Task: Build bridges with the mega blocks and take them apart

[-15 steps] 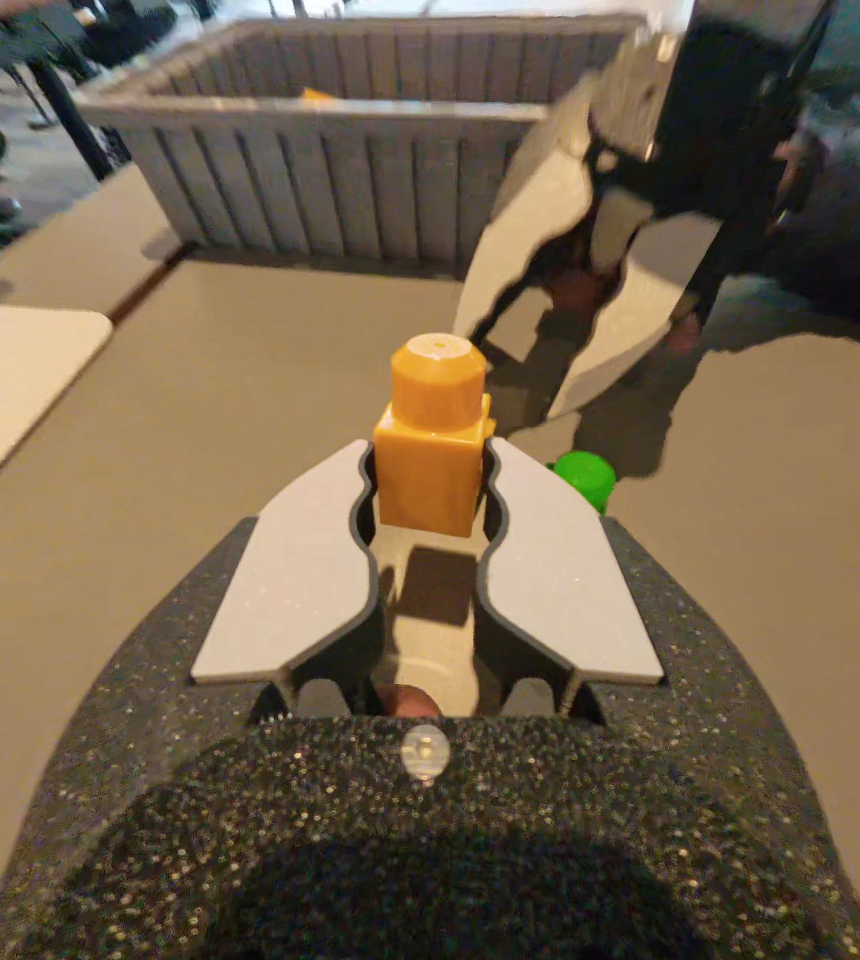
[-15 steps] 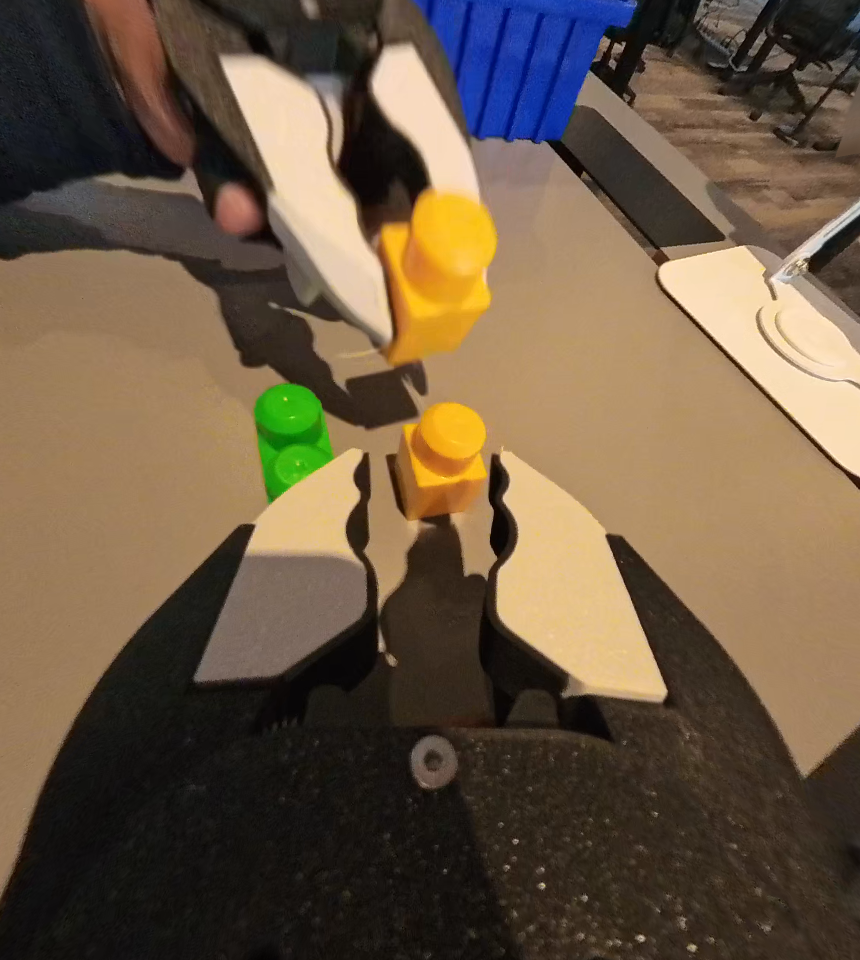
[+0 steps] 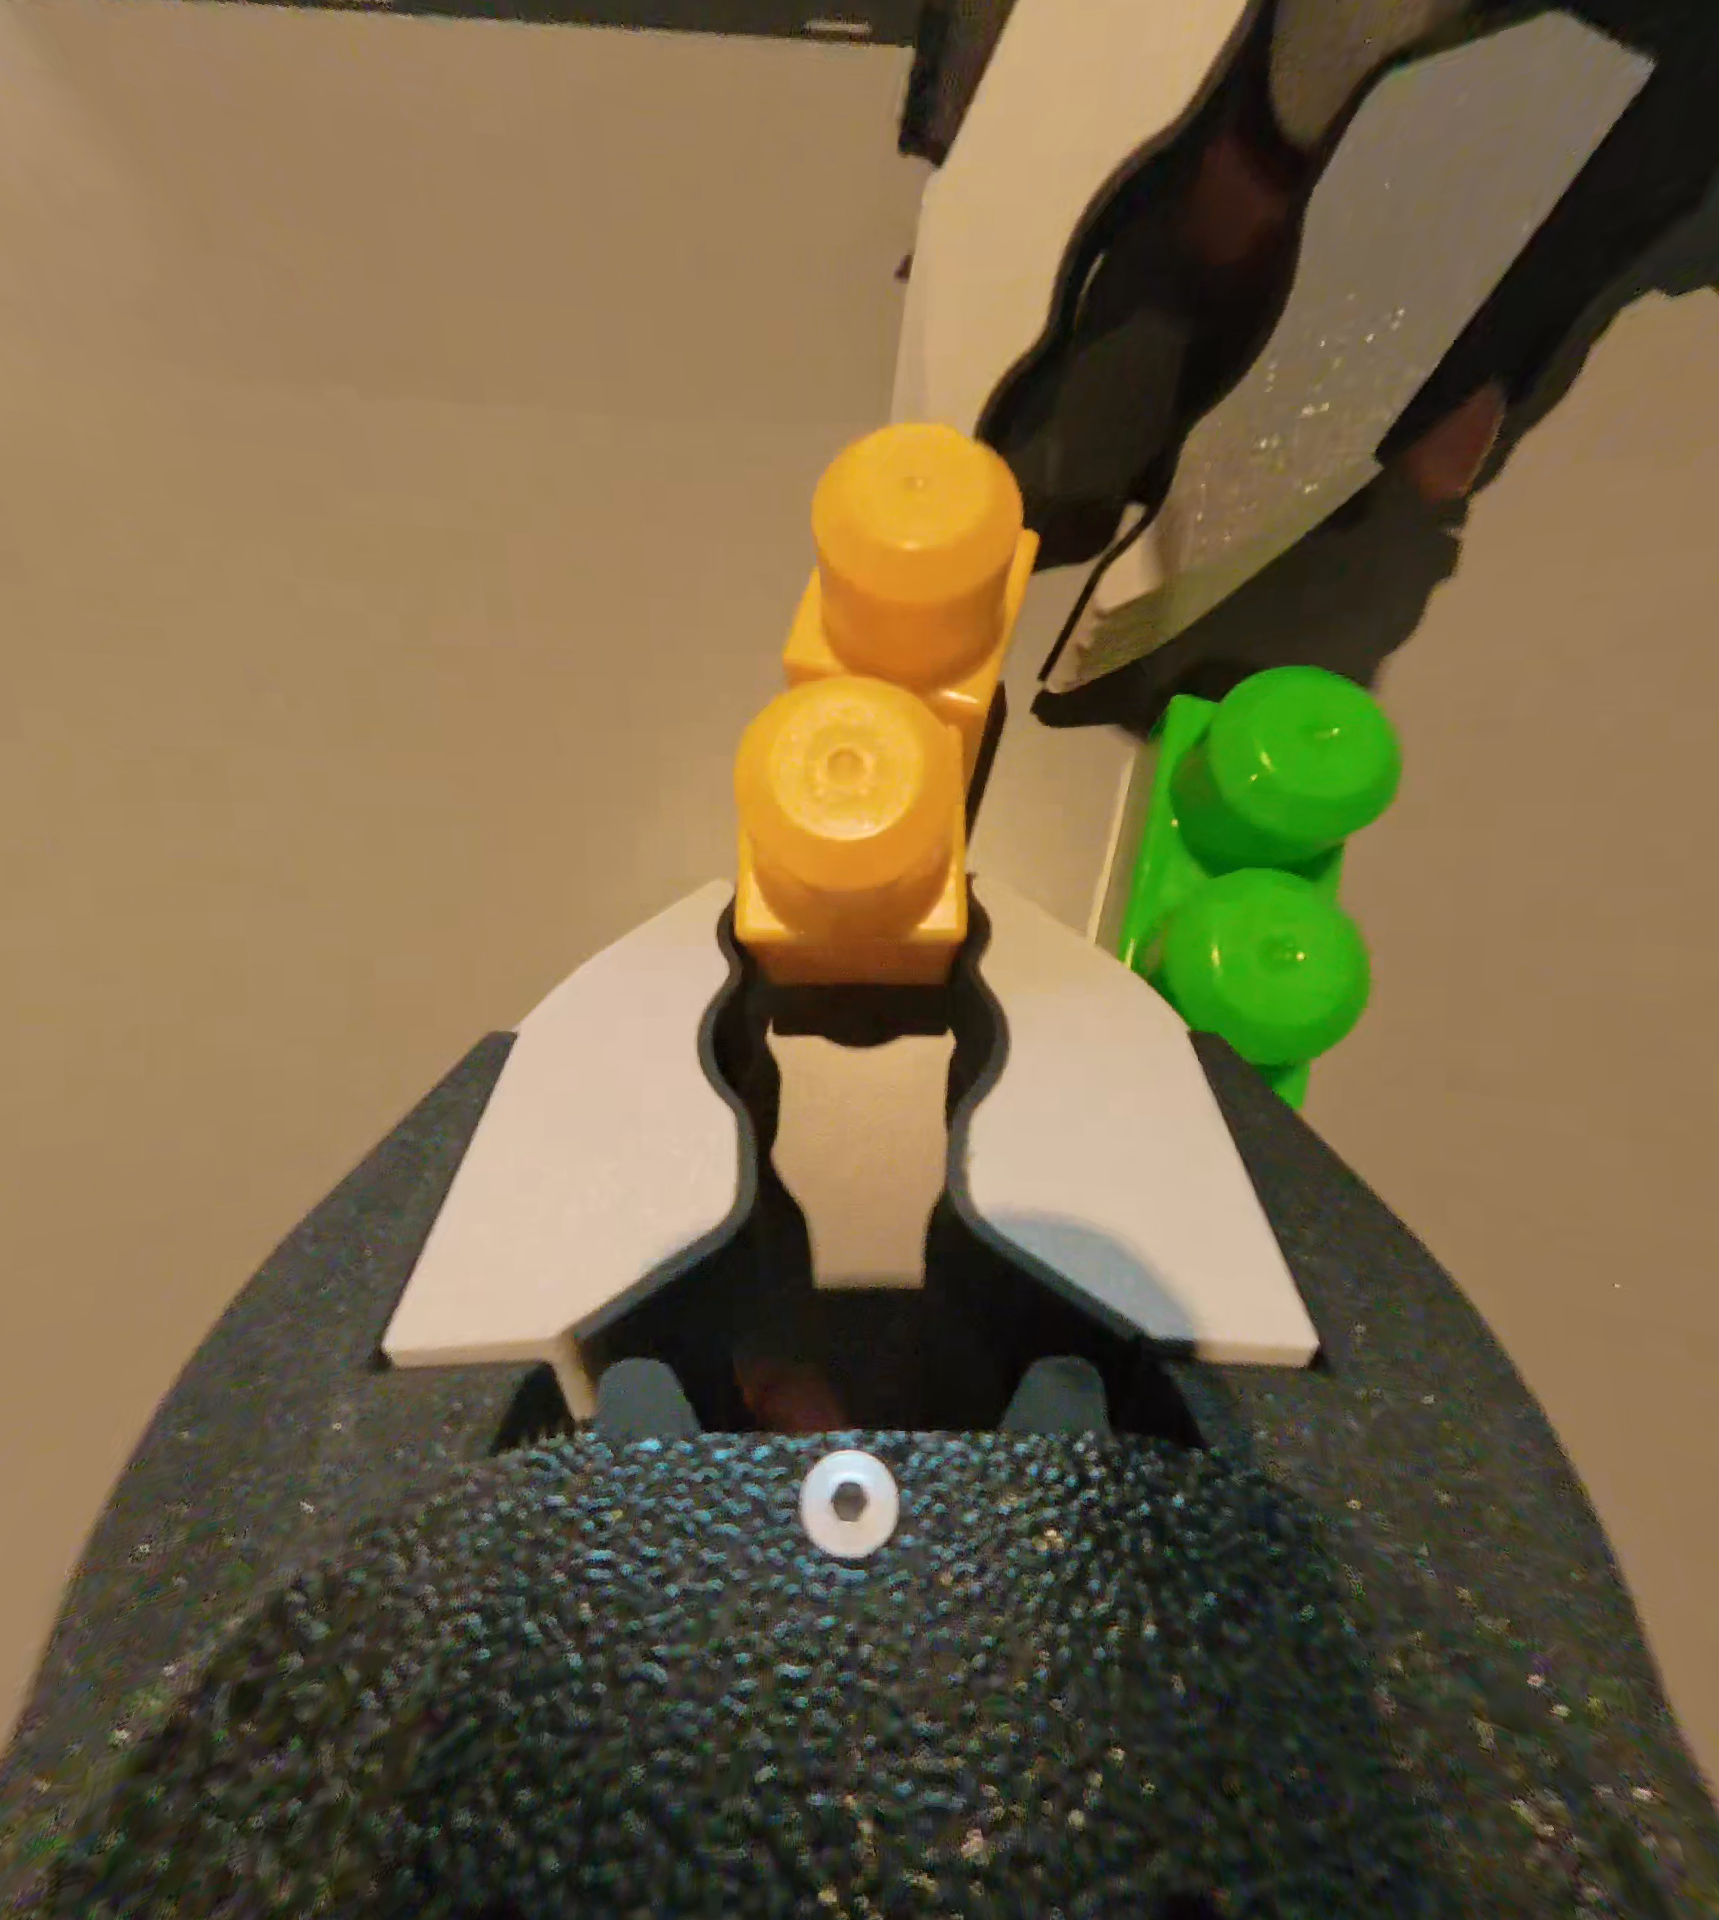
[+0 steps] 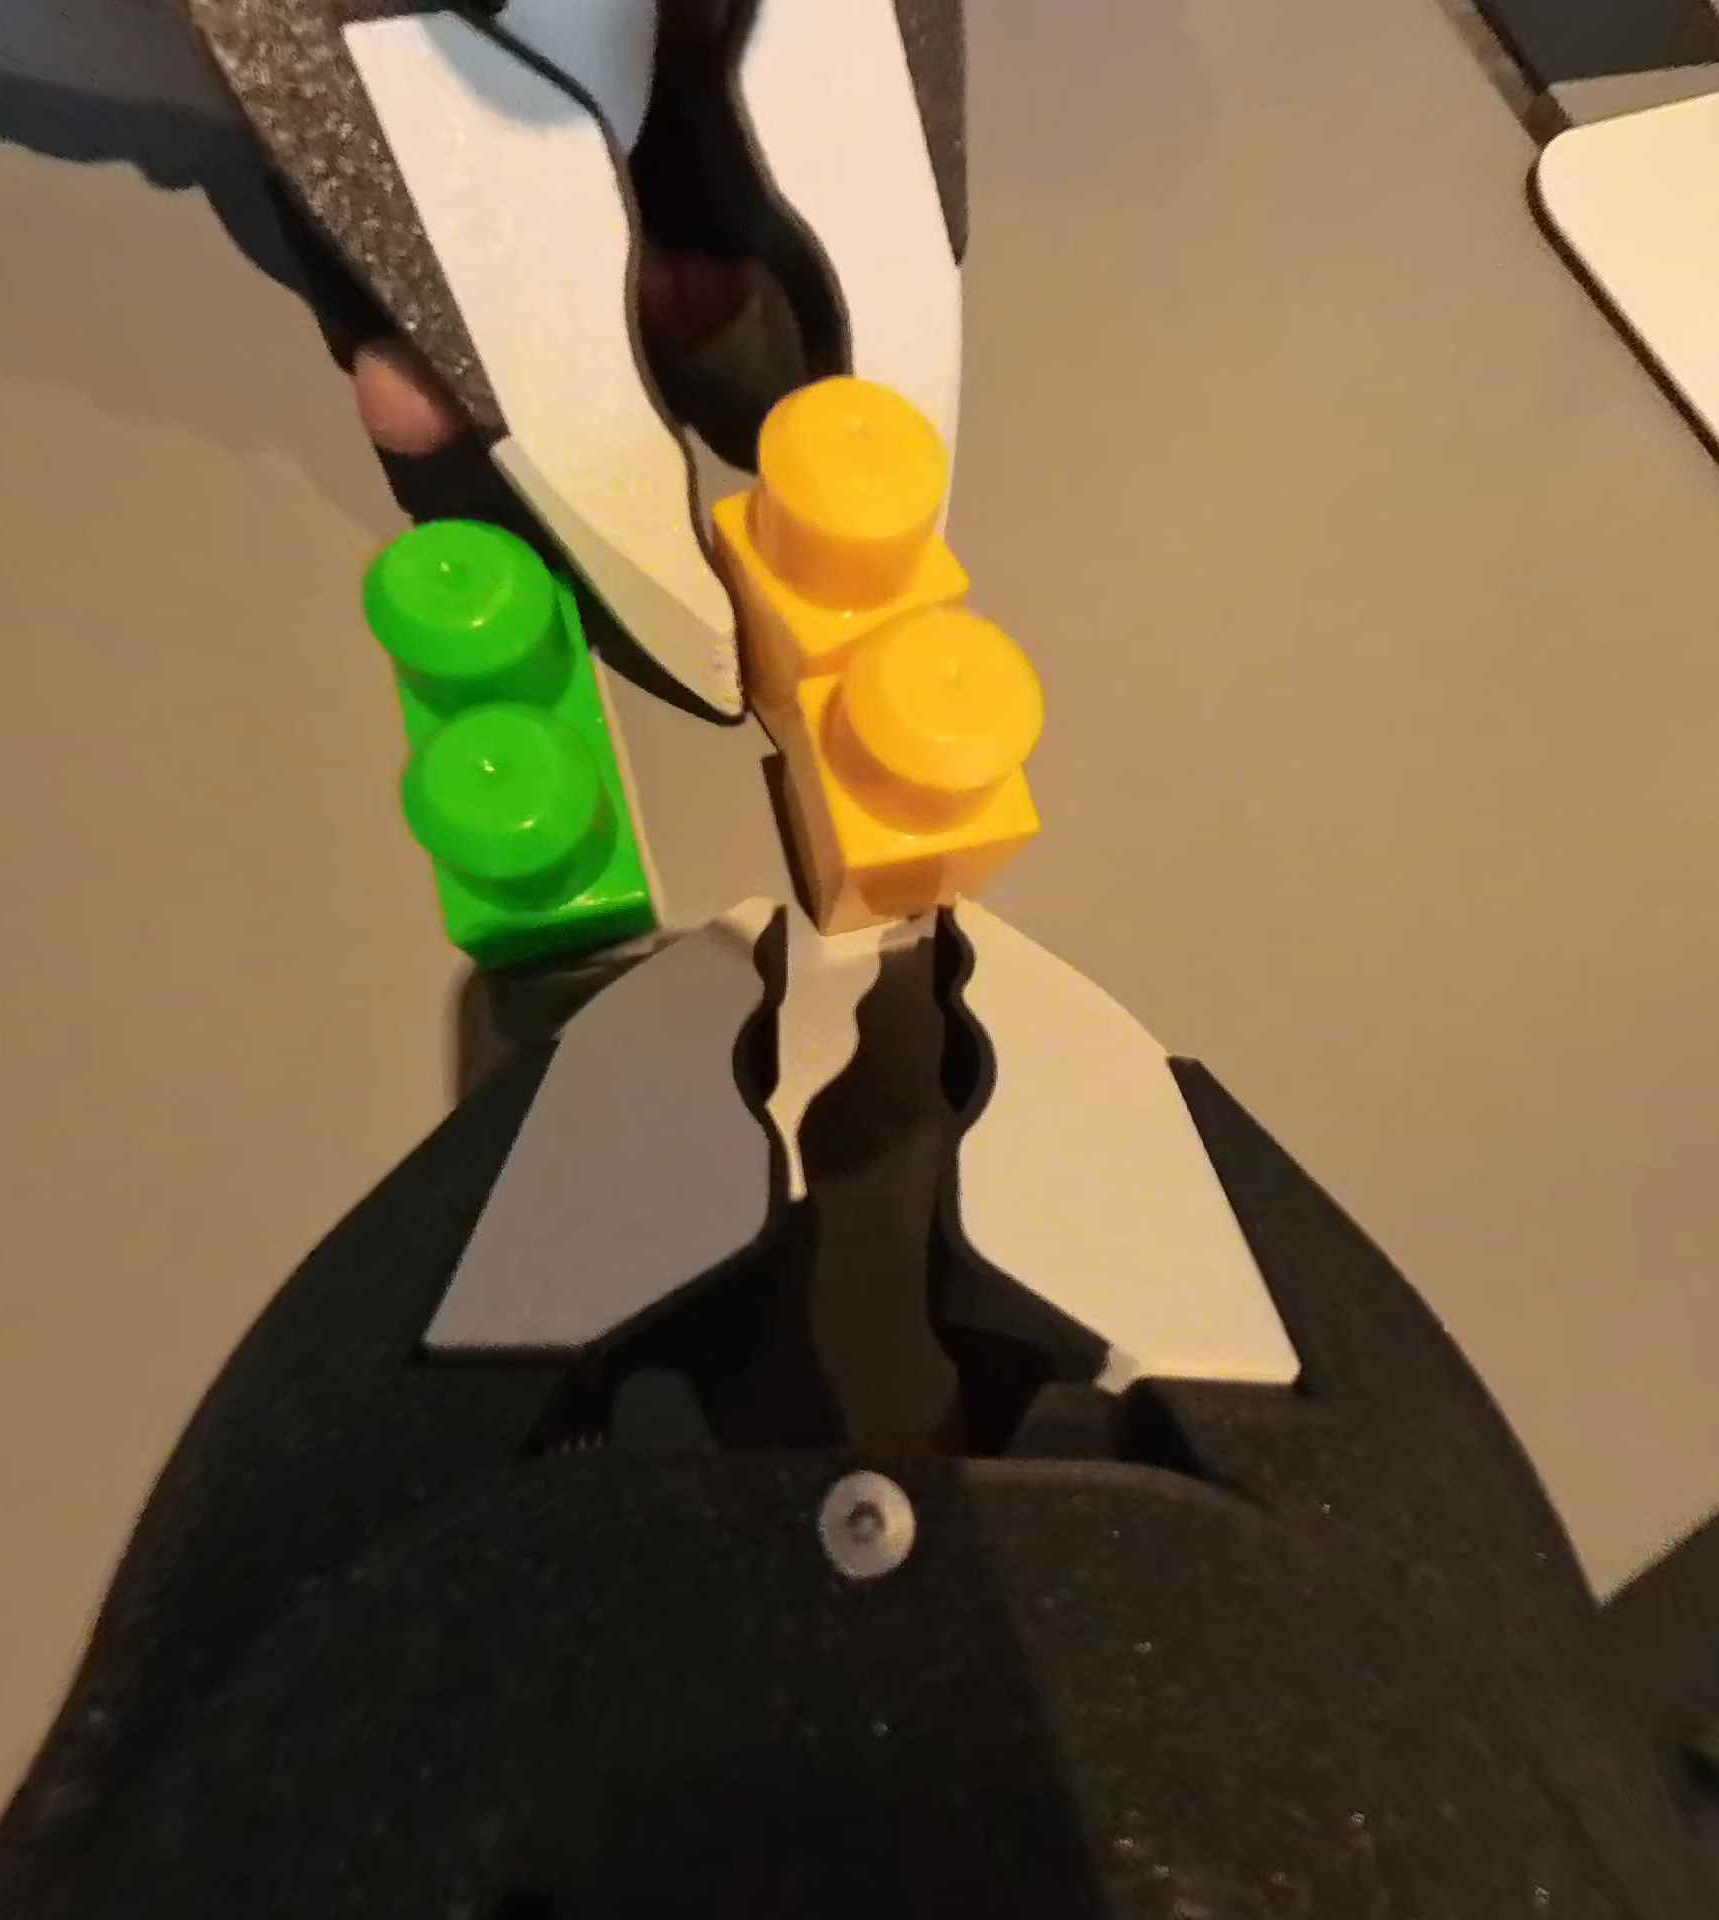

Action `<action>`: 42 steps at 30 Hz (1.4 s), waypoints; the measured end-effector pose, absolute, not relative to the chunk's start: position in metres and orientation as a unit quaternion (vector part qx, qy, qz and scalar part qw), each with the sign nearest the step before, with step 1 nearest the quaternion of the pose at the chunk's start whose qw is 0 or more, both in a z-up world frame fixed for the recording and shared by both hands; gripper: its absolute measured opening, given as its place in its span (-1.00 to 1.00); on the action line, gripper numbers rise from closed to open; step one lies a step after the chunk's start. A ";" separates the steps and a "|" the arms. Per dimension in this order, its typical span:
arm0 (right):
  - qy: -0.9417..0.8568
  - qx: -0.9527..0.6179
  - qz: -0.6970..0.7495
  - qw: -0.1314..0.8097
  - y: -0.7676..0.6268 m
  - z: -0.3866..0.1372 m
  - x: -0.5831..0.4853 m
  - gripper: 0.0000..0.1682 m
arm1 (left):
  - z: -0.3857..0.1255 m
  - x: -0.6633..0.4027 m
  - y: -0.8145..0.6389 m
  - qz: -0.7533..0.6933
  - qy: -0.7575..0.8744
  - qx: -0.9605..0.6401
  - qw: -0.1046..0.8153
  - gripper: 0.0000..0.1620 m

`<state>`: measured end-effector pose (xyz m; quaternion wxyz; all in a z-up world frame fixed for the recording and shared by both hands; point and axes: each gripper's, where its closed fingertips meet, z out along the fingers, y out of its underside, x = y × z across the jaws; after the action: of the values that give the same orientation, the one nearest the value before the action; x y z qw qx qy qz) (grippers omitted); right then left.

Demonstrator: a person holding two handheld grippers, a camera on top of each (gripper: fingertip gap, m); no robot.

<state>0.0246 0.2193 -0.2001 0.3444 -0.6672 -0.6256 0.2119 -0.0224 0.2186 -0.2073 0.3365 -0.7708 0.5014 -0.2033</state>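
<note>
My left gripper (image 3: 850,920) is shut on a one-stud orange block (image 3: 844,821) and holds it upright. A second one-stud orange block (image 3: 912,582) stands just beyond it, the two touching. In the right wrist view my right gripper (image 4: 860,916) has its tips closed on the base of this second orange block (image 4: 922,769). The left-held orange block (image 4: 839,520) is directly behind it, between the left gripper's fingers (image 4: 564,416). A green two-stud block (image 4: 502,748) stands on the table to the left, and it also shows in the left wrist view (image 3: 1260,883).
The tan table (image 3: 315,520) carries everything. A white pad (image 4: 1686,312) lies at the far right. The table's front edge (image 4: 1665,1496) runs close by on the right. A person's fingertip (image 4: 398,405) shows behind the left gripper.
My left gripper has come down with its orange block until it sits against the other orange block. My right gripper's jaws have narrowed onto their block. Both views now look more steeply down.
</note>
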 end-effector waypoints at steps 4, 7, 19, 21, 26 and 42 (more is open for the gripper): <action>-0.641 -0.651 0.204 0.351 0.215 -0.201 0.021 -0.72 | -0.207 -0.020 0.211 -0.210 0.522 -0.757 0.333 -0.55; -0.645 -0.647 0.206 0.351 0.213 -0.200 0.020 -0.72 | -0.207 -0.019 0.210 -0.209 0.527 -0.752 0.336 -0.56; -0.652 -0.643 0.210 0.343 0.206 -0.201 0.019 -0.68 | -0.208 -0.018 0.203 -0.221 0.536 -0.748 0.324 -0.55; -0.656 -0.639 0.212 0.342 0.205 -0.201 0.019 -0.70 | -0.208 -0.019 0.204 -0.221 0.531 -0.752 0.322 -0.54; -0.656 -0.638 0.216 0.340 0.205 -0.201 0.020 -0.69 | -0.208 -0.020 0.204 -0.219 0.526 -0.756 0.323 -0.54; -0.661 -0.634 0.219 0.336 0.203 -0.202 0.020 -0.63 | -0.209 -0.024 0.204 -0.211 0.522 -0.760 0.324 -0.29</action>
<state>0.0203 0.2028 -0.2016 0.3362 -0.6344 -0.6607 0.2189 -0.0242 0.2043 -0.2092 0.3241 -0.7600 0.5224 -0.2109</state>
